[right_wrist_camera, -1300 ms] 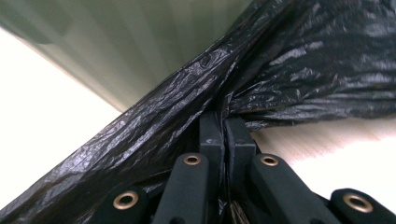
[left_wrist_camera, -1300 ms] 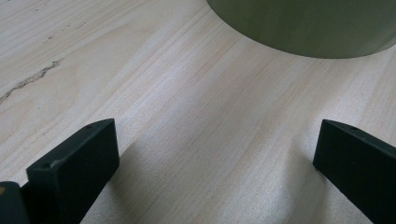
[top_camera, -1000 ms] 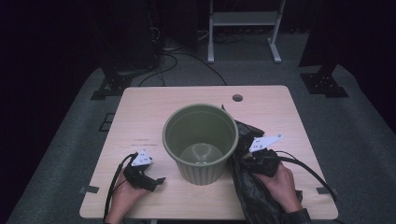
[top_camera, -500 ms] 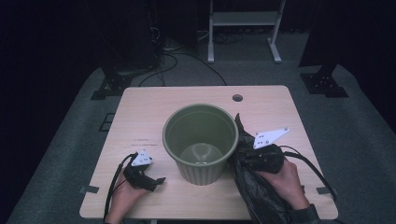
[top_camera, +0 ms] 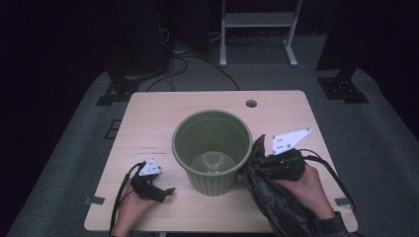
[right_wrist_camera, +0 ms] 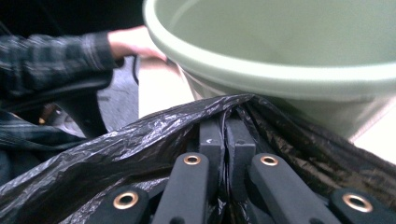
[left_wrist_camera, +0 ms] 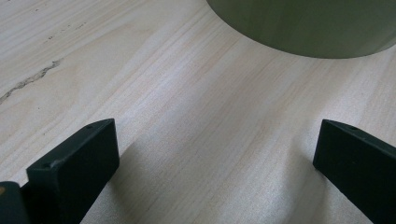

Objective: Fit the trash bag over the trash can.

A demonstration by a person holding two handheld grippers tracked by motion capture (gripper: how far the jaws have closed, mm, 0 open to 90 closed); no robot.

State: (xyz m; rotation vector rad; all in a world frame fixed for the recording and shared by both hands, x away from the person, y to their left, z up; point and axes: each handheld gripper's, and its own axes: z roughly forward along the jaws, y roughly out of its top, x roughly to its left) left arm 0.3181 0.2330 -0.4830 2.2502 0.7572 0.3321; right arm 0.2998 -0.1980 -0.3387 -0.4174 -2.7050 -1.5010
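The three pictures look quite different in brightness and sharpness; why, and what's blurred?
High view: the table is lit while the room behind falls into darkness, so the black bag loses detail. Left gripper view: sharp wood grain, soft shadows beside the jaws, bin slightly soft. Right gripper view: the bag's crinkles glint, the bin rim and the sleeve behind are out of focus.

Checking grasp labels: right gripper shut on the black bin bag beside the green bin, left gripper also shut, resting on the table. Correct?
Not quite. The left gripper is open: the left gripper view shows its jaws wide apart over the bare table, holding nothing. The rest stands: the right gripper is shut on the black bin bag beside the green bin.
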